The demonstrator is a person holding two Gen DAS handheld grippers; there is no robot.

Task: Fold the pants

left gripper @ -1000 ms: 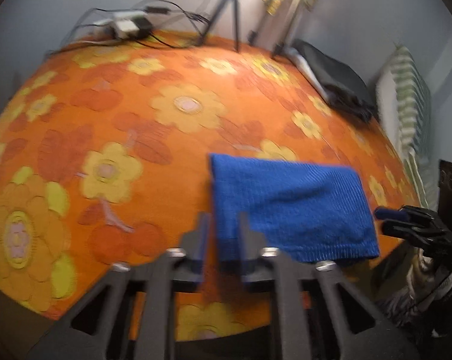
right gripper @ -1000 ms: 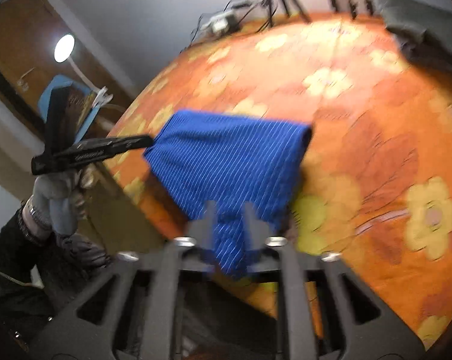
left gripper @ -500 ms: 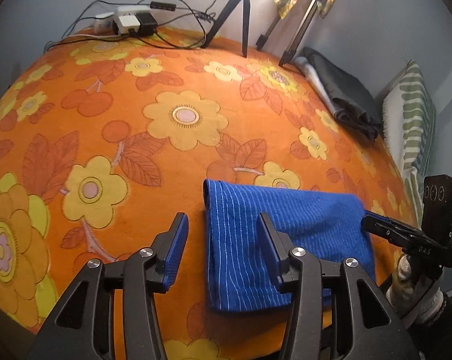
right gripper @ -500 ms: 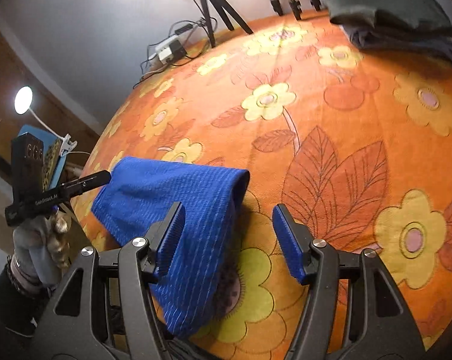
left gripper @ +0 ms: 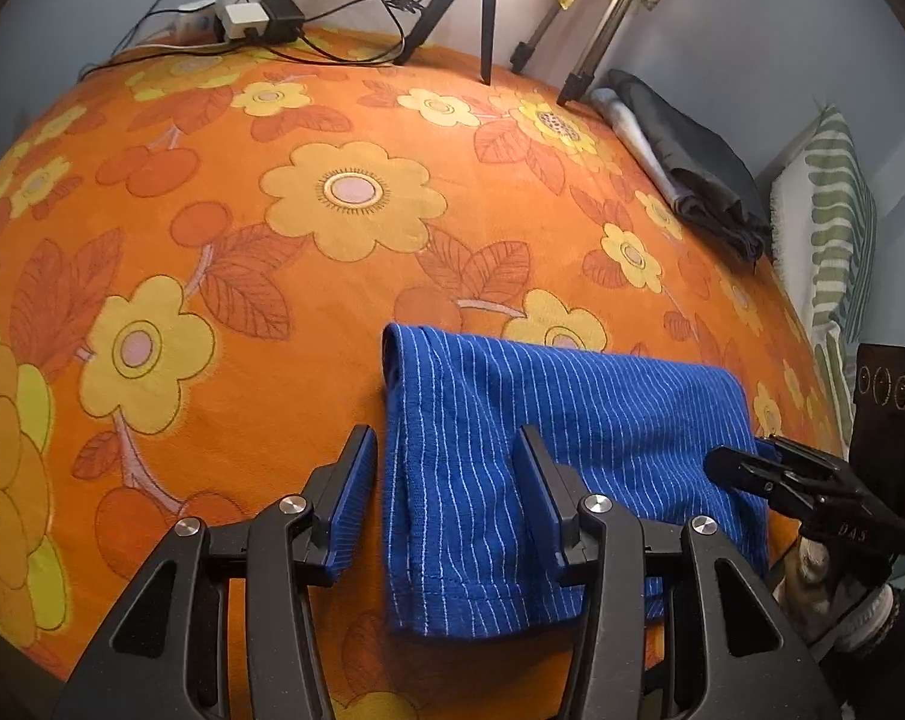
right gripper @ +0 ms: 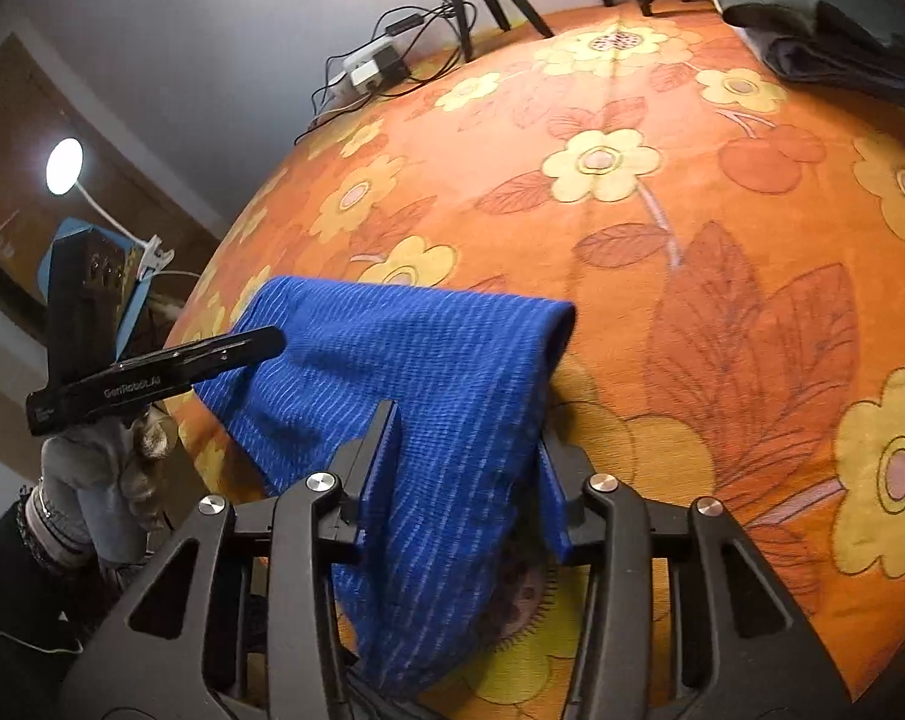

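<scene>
Left wrist view: the left gripper is open, its two fingers standing apart over the near left part of the folded blue striped pants. The pants lie flat on the orange flowered blanket, close to its near edge. The right gripper is at the right side of the pants. Right wrist view: the right gripper is open too, with the cloth between its spread fingers but not pinched. The left gripper reaches in from the left. Dark folded clothes, two tripods and a power strip are at the far side.
</scene>
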